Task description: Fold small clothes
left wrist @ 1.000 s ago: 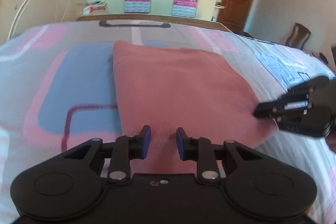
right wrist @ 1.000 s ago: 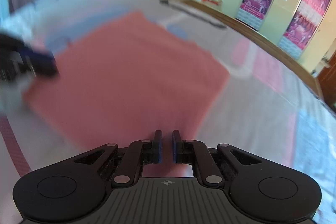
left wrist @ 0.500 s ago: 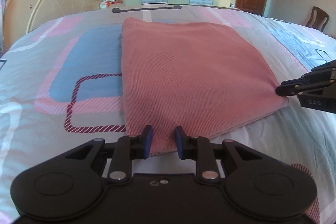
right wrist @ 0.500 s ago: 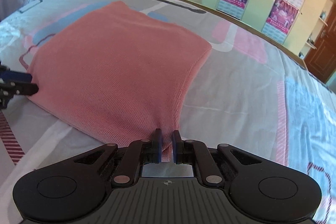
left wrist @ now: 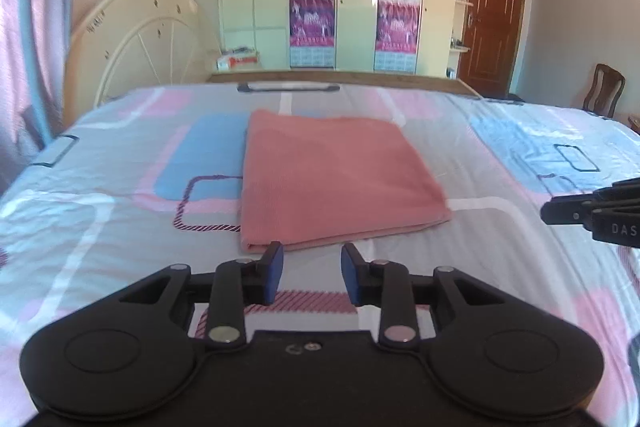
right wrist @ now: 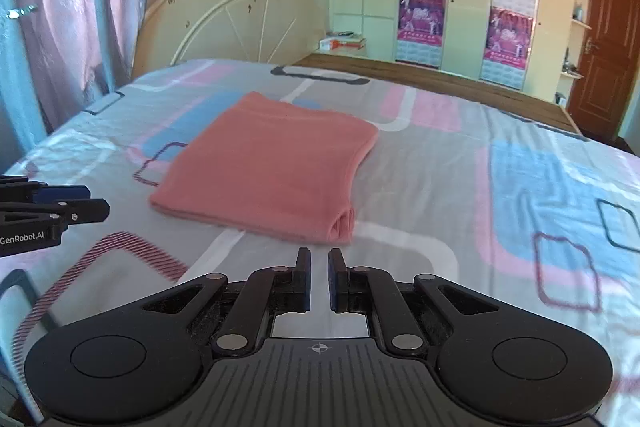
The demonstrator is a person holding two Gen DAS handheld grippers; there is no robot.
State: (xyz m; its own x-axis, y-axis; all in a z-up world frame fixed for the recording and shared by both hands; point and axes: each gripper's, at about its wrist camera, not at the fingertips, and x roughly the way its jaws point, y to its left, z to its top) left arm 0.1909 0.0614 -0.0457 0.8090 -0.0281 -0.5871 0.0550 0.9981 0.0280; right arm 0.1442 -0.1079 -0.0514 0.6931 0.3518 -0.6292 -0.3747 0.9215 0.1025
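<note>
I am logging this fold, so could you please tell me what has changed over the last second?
Both tools let go and backed away: the right tool released the pink cloth corner, the left tool opened wider. The cloth stays folded flat on the bedsheet.

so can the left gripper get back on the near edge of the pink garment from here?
Probably yes. The left gripper is open and empty, just short of the folded pink garment, with only bare bedsheet between. The right gripper is off to the side.
</note>
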